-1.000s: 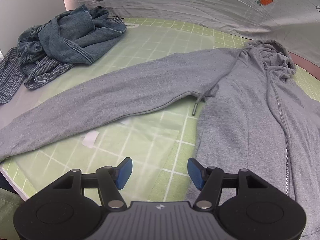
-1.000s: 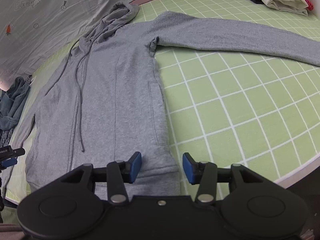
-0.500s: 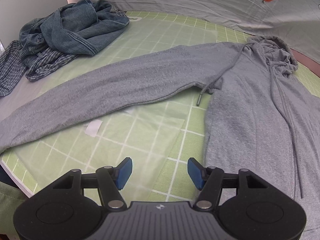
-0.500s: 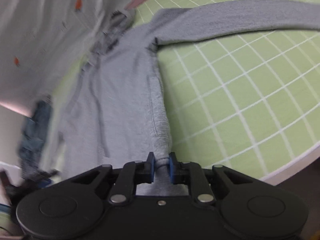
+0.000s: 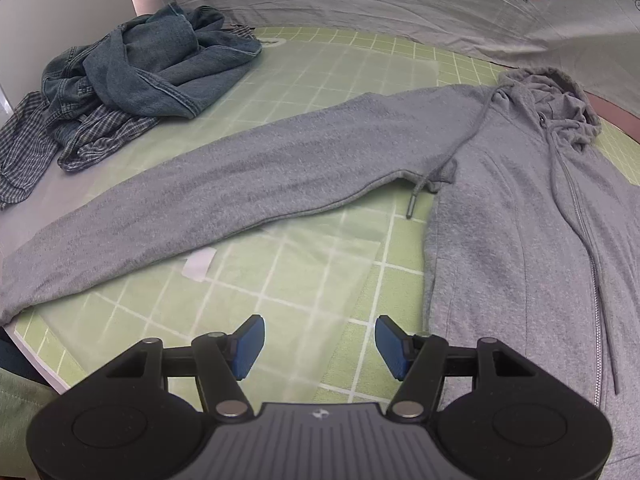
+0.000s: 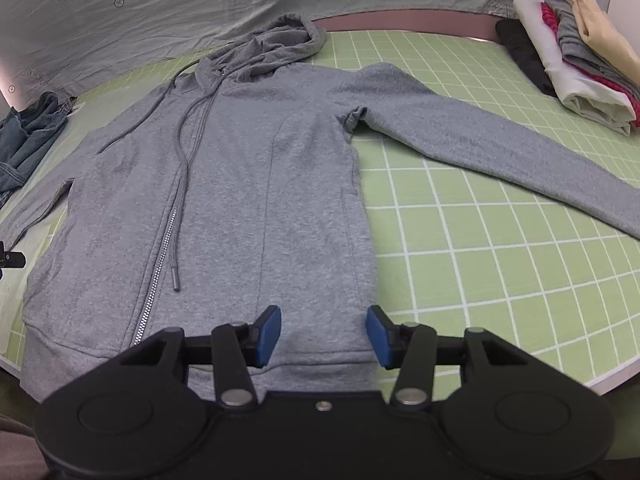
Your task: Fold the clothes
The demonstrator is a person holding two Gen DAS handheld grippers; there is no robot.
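Note:
A grey zip hoodie [image 6: 248,184] lies flat, front up, on the green grid mat [image 6: 480,264], hood at the far side, both sleeves spread out sideways. In the left wrist view its left sleeve [image 5: 240,184] runs across to the table's left edge and its body [image 5: 520,240] lies at the right. My left gripper [image 5: 316,344] is open and empty above the bare mat [image 5: 280,280] between sleeve and body. My right gripper [image 6: 323,334] is open and empty just above the hoodie's bottom hem.
A crumpled pile of denim and plaid clothes [image 5: 132,76] lies at the far left. A stack of folded clothes [image 6: 576,44] sits at the far right. A printed grey sheet [image 6: 160,8] hangs behind the table. A white label [image 5: 198,264] lies on the mat.
My right gripper, shut on the hoodie's hem half a second ago, has let go and opened; the hoodie now lies flat. My left gripper has drifted slightly and stayed open.

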